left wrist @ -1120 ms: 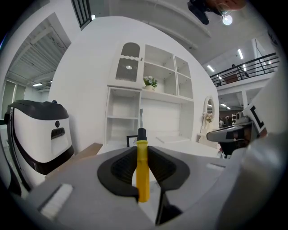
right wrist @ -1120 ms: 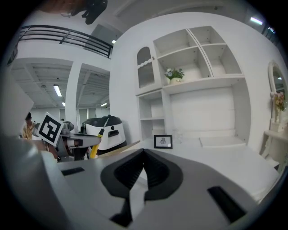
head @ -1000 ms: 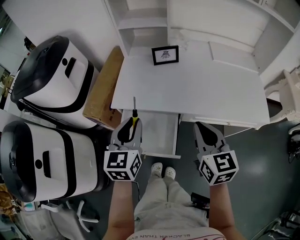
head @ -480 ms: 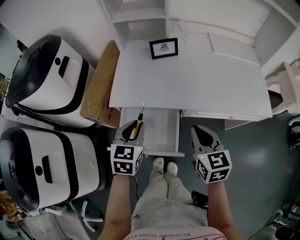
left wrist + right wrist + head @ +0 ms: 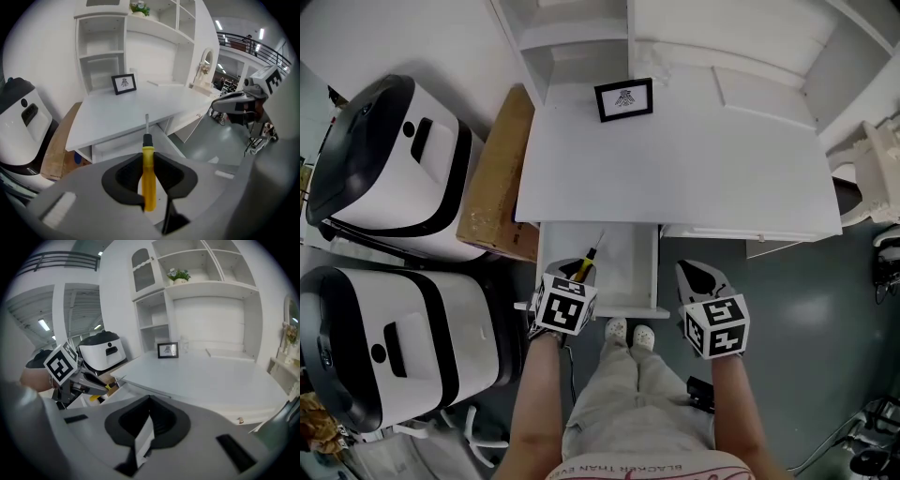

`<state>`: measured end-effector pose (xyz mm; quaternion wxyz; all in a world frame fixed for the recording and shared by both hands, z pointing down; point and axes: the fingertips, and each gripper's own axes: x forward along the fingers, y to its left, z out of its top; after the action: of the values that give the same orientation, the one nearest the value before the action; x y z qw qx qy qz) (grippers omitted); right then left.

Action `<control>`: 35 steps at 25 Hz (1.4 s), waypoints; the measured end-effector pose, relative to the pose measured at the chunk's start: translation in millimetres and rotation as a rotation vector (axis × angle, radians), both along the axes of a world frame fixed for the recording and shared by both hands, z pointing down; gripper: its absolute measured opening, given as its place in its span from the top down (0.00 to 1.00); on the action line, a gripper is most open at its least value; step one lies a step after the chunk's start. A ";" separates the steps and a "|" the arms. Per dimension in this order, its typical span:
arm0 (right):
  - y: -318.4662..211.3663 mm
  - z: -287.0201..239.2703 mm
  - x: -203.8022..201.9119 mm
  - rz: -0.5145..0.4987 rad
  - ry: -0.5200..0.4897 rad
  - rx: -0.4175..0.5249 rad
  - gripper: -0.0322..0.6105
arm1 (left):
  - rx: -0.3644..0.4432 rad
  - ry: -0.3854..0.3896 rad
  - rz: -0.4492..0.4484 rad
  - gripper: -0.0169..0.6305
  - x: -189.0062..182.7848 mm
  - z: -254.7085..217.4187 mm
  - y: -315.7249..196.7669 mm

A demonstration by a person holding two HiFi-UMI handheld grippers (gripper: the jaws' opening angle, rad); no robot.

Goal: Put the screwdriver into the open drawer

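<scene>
Screwdriver [image 5: 587,262] sits clamped by its yellow handle in my left gripper [image 5: 149,157], jaws nearly together around it. Its shaft points ahead and down over the open drawer [image 5: 628,312], near the left front corner. My right gripper [image 5: 698,273], closed on nothing, hangs just beside the drawer's right wall. The desk [image 5: 675,159] overhangs the drawer's back; bare drawer floor lies ahead of the tip.

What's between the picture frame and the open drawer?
Only bare white desktop lies between the picture frame and the drawer. The head view shows it, and the left gripper view agrees.
</scene>
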<state>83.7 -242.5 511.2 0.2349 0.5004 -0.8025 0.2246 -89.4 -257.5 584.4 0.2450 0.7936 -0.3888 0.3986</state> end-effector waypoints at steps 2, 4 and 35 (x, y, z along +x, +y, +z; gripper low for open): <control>-2.4 3.5 0.4 0.003 0.005 -0.018 0.94 | -0.028 0.004 0.003 0.85 1.0 7.6 -4.2; -5.2 6.7 1.1 0.008 0.006 -0.032 0.94 | -0.061 0.001 0.018 0.85 2.4 20.0 -8.6; -0.4 63.7 5.5 0.053 0.078 -0.194 0.94 | -0.275 -0.217 0.418 0.84 26.5 181.3 -19.7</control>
<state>89.2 -242.9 574.8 0.3073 0.5047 -0.7537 0.2877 -62.9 -277.2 765.7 0.2200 0.7687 -0.1829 0.5721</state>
